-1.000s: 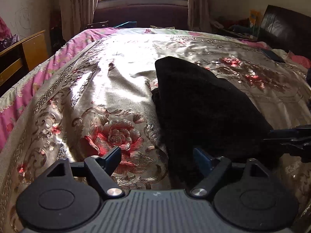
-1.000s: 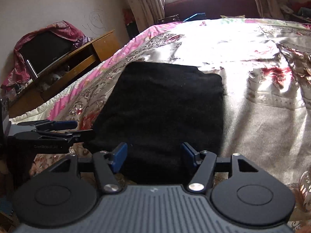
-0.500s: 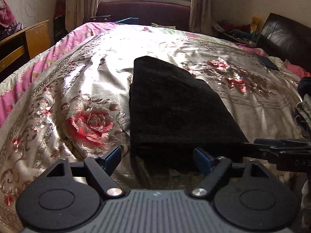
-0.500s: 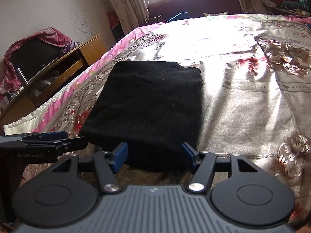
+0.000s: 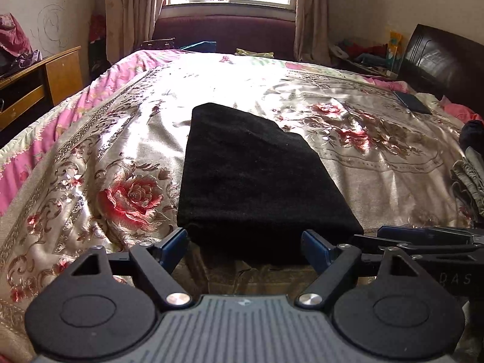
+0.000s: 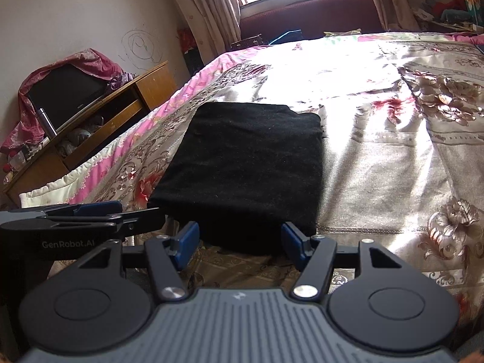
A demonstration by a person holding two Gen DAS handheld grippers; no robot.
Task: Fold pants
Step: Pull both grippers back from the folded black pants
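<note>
Left two-finger gripper point(image 5: 244, 246): blue pads wide apart, empty, just short of folded black fabric pants point(image 5: 257, 178). Right two-finger gripper point(image 6: 240, 242): same spread, empty. Pants flat on floral satin bedspread point(image 5: 99, 163) near edge

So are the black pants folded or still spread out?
Folded: the black pants lie as one compact rectangle on the bedspread, with no separate legs showing.

Black pants point(image 5: 254, 175): near edge hidden behind left gripper point(image 5: 245, 249) body; fold layers too dark to tell. Right of pants, grey clothes pile point(image 5: 470, 178) cut by frame edge. Right gripper point(image 6: 240, 243) hides pants' near edge too.
</note>
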